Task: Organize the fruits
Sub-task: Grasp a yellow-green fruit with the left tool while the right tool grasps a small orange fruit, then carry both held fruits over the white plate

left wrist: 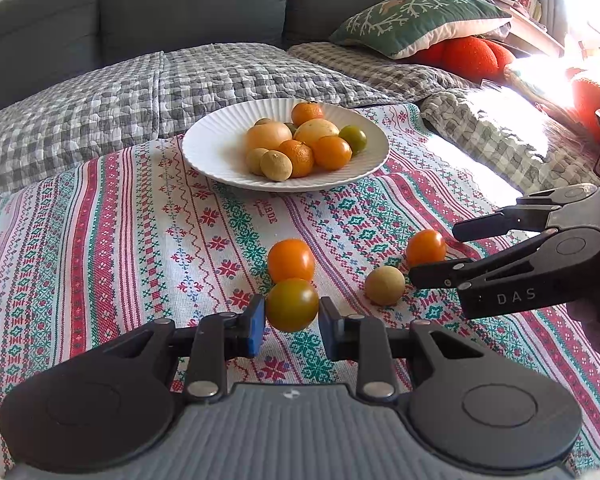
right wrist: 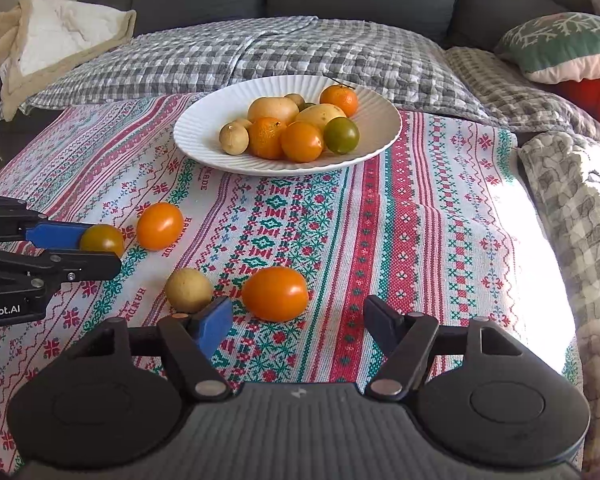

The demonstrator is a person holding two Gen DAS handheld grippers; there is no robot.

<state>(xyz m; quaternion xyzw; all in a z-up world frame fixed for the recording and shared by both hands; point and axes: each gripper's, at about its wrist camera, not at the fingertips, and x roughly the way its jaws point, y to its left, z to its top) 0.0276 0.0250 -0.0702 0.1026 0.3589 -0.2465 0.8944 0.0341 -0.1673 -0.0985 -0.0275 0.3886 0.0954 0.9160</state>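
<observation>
My left gripper (left wrist: 291,326) is shut on a greenish-brown tomato (left wrist: 291,305), also seen in the right wrist view (right wrist: 101,240). An orange tomato (left wrist: 291,260) lies just beyond it on the patterned cloth. My right gripper (right wrist: 298,316) is open, with another orange tomato (right wrist: 275,293) just ahead between its fingers and a small tan fruit (right wrist: 188,290) by its left finger. The right gripper also shows in the left wrist view (left wrist: 436,254), beside that tomato (left wrist: 425,247) and the tan fruit (left wrist: 384,285). A white ribbed plate (left wrist: 208,148) at the back holds several fruits.
The patterned tablecloth (right wrist: 420,240) covers the table. A checked quilt (left wrist: 100,112) and a grey sofa (left wrist: 180,8) lie behind. A green cushion (left wrist: 420,20) and orange cushions (left wrist: 472,56) sit at the right. A beige blanket (right wrist: 52,36) lies at the far left.
</observation>
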